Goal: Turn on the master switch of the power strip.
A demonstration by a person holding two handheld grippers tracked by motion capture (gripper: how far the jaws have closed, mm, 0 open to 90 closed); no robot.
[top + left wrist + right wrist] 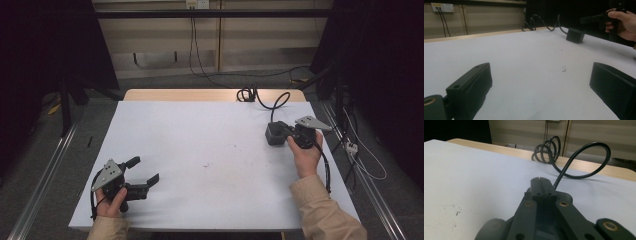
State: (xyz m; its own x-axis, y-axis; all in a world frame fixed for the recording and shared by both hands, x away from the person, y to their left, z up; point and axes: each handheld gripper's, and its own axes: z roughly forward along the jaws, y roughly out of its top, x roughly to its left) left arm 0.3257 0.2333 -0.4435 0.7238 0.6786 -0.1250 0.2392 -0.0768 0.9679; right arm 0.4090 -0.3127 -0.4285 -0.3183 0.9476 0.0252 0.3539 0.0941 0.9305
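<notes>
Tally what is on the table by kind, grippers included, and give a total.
Grippers: 2, the left gripper open, the right gripper shut
Black box: 1
Cable coiled at the far edge: 1
White sheet: 1
Total: 5

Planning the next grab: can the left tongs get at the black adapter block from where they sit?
Probably yes. The left tongs stand open and the bare white table lies between them and the black adapter block. The shut right tongs sit close beside it.
</notes>
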